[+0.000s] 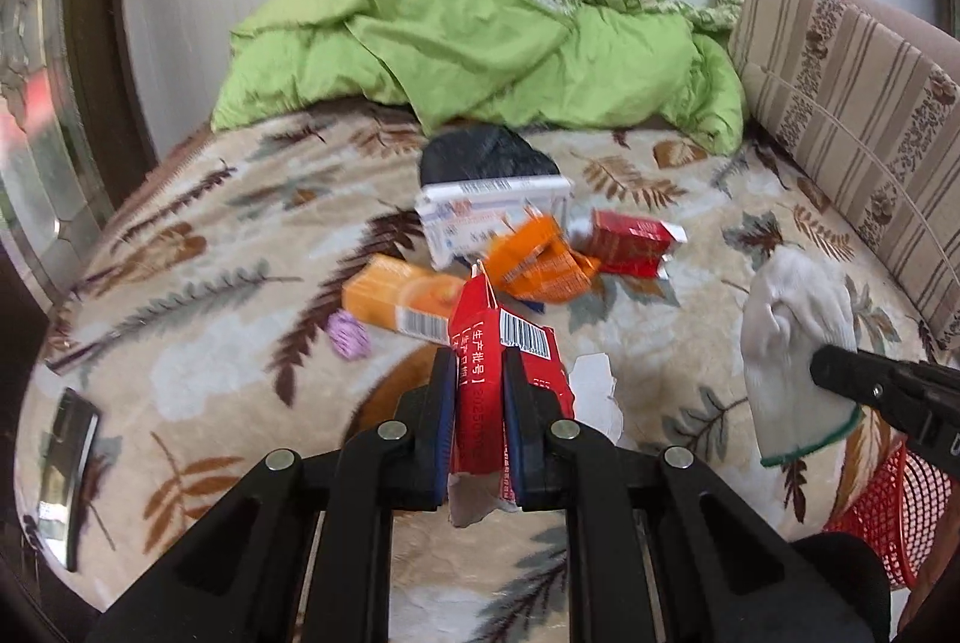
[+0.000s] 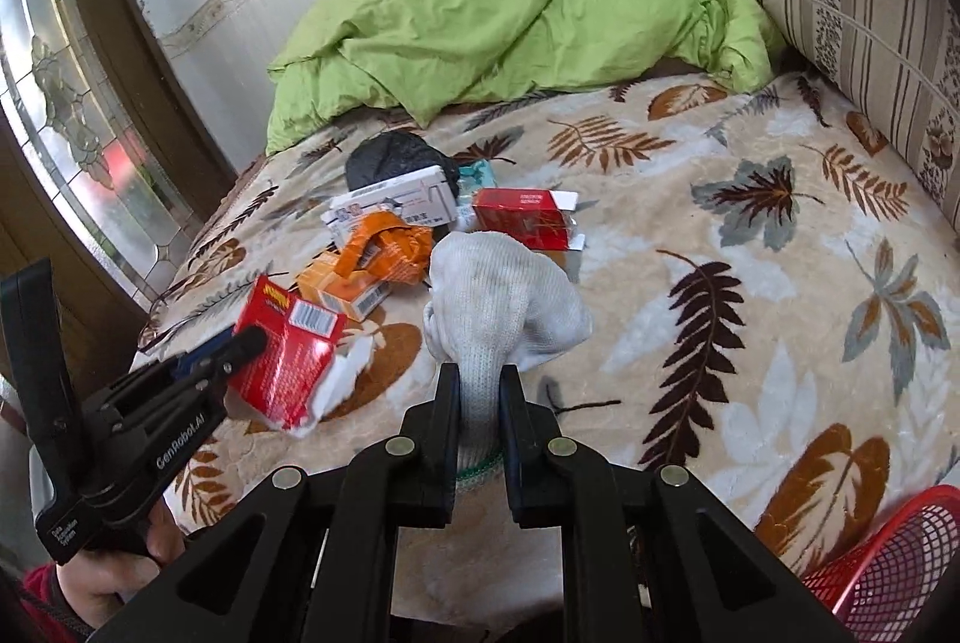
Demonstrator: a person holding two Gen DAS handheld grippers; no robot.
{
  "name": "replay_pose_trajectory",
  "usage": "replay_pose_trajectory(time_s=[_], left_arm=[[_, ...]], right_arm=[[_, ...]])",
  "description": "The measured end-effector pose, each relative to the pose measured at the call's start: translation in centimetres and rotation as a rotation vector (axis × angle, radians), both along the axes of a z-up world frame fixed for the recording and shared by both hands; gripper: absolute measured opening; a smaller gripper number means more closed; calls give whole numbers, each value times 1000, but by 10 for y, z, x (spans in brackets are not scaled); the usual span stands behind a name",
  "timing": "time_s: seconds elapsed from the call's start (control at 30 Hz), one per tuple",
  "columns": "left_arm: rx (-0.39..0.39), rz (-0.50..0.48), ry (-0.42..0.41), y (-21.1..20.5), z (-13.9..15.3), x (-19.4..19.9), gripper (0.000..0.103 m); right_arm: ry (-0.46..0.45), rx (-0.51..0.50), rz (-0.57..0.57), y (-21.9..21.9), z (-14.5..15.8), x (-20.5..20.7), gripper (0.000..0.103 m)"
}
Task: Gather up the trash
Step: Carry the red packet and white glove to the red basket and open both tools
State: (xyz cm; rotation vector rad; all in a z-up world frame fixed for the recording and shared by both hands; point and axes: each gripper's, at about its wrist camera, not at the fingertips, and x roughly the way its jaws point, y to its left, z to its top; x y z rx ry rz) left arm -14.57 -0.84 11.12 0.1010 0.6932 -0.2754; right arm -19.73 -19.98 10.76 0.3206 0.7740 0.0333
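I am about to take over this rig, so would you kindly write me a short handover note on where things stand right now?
Left gripper: jaws shut on a torn red carton, held above the bed.
Right gripper: jaws shut on a white glove, also lifted.
Red mesh basket: at the near right edge of the bed; its contents are not visible.
Left on the blanket: orange box, crumpled orange wrapper, white box, second red carton, black bag, small purple scrap.
Next: probably drop both held items into the basket, then collect the rest.

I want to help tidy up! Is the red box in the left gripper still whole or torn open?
Torn open. The red box pinched in the left gripper has ragged white edges and a loose flap sticking up.
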Motion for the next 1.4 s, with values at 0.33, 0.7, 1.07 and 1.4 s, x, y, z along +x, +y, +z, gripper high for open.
replay_pose_trajectory(time_s=[0.33, 0.7, 1.07, 1.4], left_arm=[[9, 119, -94, 31, 25, 0, 14], [-2, 268, -174, 81, 56, -1, 14], [-65, 203, -156, 81, 73, -19, 14], [-152, -78, -67, 11, 75, -48, 14]], right_arm=[[-21, -53, 47, 26, 9, 2, 13], [-45, -82, 108, 54, 20, 11, 13], [-89, -80, 118, 61, 38, -3, 13], [-84, -30, -48, -8, 41, -60, 13]])
